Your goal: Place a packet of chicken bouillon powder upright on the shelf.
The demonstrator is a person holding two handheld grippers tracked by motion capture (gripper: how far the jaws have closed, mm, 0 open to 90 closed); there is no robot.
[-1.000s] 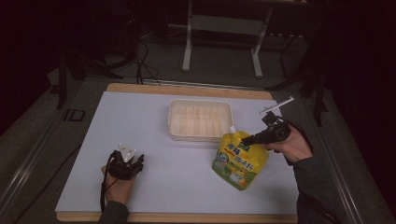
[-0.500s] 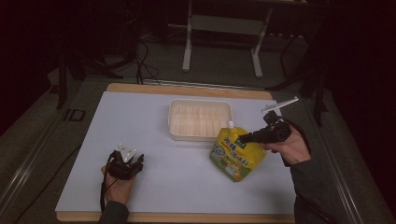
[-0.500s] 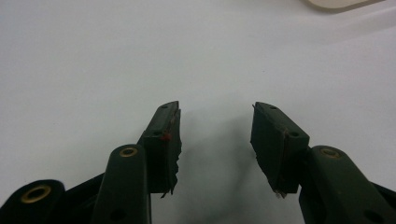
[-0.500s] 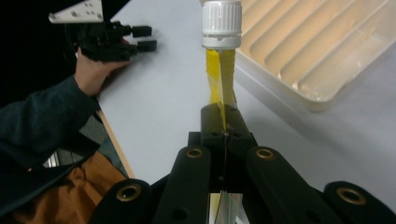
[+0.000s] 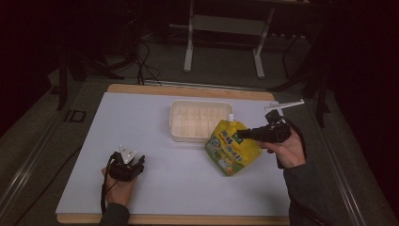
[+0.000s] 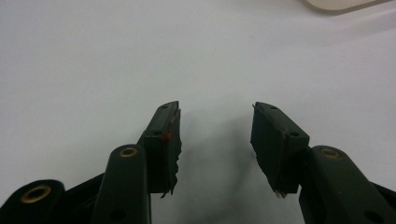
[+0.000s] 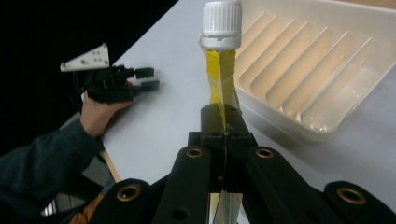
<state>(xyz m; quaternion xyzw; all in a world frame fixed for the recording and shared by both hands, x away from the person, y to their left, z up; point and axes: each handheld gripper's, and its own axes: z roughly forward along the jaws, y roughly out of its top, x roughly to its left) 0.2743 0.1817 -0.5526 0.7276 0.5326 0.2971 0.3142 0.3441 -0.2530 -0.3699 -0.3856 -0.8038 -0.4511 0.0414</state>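
A yellow spouted pouch (image 5: pixel 231 147) with a white cap (image 5: pixel 230 116) hangs tilted just above the white mat, its upper edge pinched in my right gripper (image 5: pixel 241 135), which is shut on it. In the right gripper view the jaws clamp the pouch's thin top seam (image 7: pixel 223 88) below the white cap (image 7: pixel 222 23), right beside the tray. A cream ridged tray (image 5: pixel 200 120) sits at mid table, next to the pouch. My left gripper (image 5: pixel 137 162) rests open on the mat at the front left, its fingers (image 6: pixel 164 144) apart with nothing between them.
The white mat (image 5: pixel 141 122) covers a wooden table (image 5: pixel 179 89). Dark floor, cables and a metal stand leg (image 5: pixel 190 47) lie beyond the far edge. In the right gripper view the other hand and its gripper (image 7: pixel 114 84) sit near the mat's edge.
My right gripper has carried the pouch up and leftward, closer to the tray's near right corner. The left gripper has stayed in place.
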